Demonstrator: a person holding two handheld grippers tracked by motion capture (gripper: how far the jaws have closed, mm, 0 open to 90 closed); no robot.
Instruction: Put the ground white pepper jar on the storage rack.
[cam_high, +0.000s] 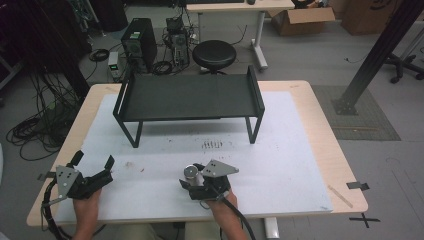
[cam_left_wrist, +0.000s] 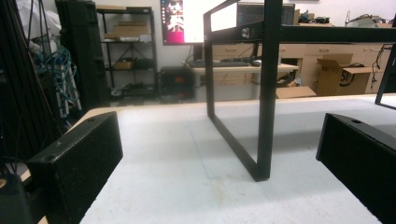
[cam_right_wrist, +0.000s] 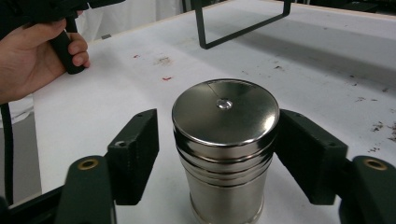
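Note:
A shiny steel canister (cam_right_wrist: 224, 116) with a flat lid stands upright on the white mat (cam_high: 280, 150) near the table's front edge. My right gripper (cam_right_wrist: 219, 140) has a jaw on each side of it. The right pad (cam_right_wrist: 303, 140) sits against the canister's side, while a small gap separates the left pad (cam_right_wrist: 137, 144) from it. The high view shows the canister (cam_high: 190, 171) just ahead of the right gripper (cam_high: 193, 176). At the front left my left gripper (cam_high: 94, 159) rests low on the table, open with nothing between its jaws (cam_left_wrist: 219, 154).
A low black metal shelf (cam_high: 187, 95) on thin legs stands across the back half of the mat; one leg (cam_left_wrist: 266, 116) rises in front of the left gripper. Dark specks (cam_high: 212, 145) mark the mat. A black stool (cam_high: 214, 55) and cables lie beyond the table.

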